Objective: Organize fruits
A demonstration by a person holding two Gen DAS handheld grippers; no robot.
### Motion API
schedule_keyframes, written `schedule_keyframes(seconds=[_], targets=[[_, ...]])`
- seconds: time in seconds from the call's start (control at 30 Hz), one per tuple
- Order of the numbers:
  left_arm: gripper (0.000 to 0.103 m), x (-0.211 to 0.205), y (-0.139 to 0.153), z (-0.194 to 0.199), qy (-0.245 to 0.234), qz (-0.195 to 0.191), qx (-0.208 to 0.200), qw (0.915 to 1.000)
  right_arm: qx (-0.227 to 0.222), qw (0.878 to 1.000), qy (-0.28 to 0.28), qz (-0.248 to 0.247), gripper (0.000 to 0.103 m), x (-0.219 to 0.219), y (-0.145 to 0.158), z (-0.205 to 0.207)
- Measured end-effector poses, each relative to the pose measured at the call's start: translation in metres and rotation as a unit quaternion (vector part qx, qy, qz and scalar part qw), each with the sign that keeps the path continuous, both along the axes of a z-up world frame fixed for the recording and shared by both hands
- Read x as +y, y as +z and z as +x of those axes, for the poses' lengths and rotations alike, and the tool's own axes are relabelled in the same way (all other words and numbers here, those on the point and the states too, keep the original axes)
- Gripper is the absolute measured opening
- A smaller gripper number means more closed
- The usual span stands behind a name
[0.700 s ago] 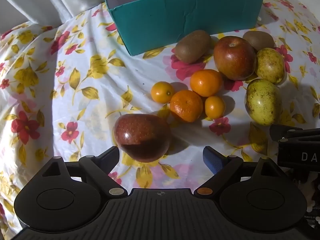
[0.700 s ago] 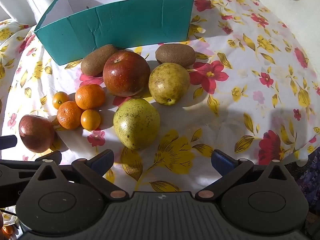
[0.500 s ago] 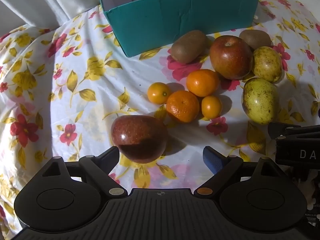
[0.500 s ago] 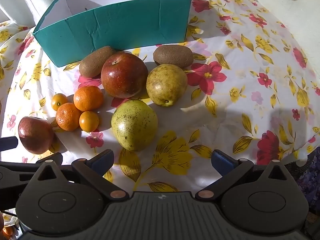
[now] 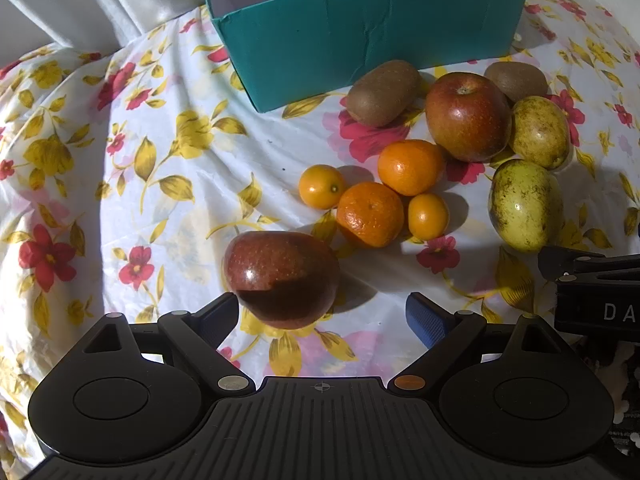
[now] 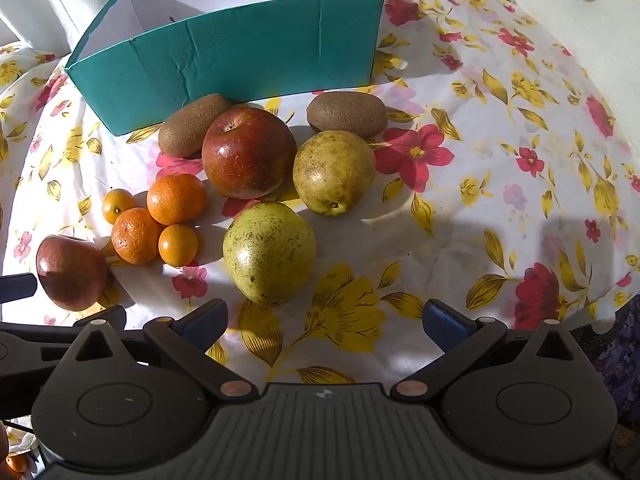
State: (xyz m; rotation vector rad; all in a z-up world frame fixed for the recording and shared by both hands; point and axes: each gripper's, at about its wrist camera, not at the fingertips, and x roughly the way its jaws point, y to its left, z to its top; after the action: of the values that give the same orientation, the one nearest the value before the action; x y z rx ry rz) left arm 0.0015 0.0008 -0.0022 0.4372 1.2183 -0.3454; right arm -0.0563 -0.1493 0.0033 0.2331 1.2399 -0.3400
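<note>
A teal box (image 5: 360, 52) with a white inside stands at the back, also in the right wrist view (image 6: 240, 56). In front of it lie two kiwis (image 6: 192, 124), a red apple (image 6: 248, 152), two yellow-green pears (image 6: 268, 252), two mandarins (image 5: 370, 214) and two small kumquats (image 5: 320, 186). A second, darker red apple (image 5: 282, 280) lies apart, nearest my left gripper (image 5: 322, 314), which is open and empty with the apple just beyond its left finger. My right gripper (image 6: 326, 320) is open and empty, just short of the nearer pear.
Everything lies on a white cloth with red and yellow flowers (image 6: 500, 160). White curtain folds (image 5: 100, 0) hang behind the box at the left. The right gripper's body (image 5: 592, 292) shows at the right edge of the left wrist view.
Both grippers have drawn slightly back and shifted; the fruits sit a little farther up and left in the views. Nothing was grasped or moved.
</note>
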Motion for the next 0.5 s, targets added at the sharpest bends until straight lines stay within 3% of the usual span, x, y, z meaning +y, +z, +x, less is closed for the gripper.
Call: schedule_keyframes(seconds=[0.5], targets=[[0.094, 0.0009, -0.0012, 0.0049, 0.007, -0.004, 0.004, 1.0000, -0.003, 1.000, -0.003, -0.003, 0.103, 0.0013, -0.0007, -0.0001]])
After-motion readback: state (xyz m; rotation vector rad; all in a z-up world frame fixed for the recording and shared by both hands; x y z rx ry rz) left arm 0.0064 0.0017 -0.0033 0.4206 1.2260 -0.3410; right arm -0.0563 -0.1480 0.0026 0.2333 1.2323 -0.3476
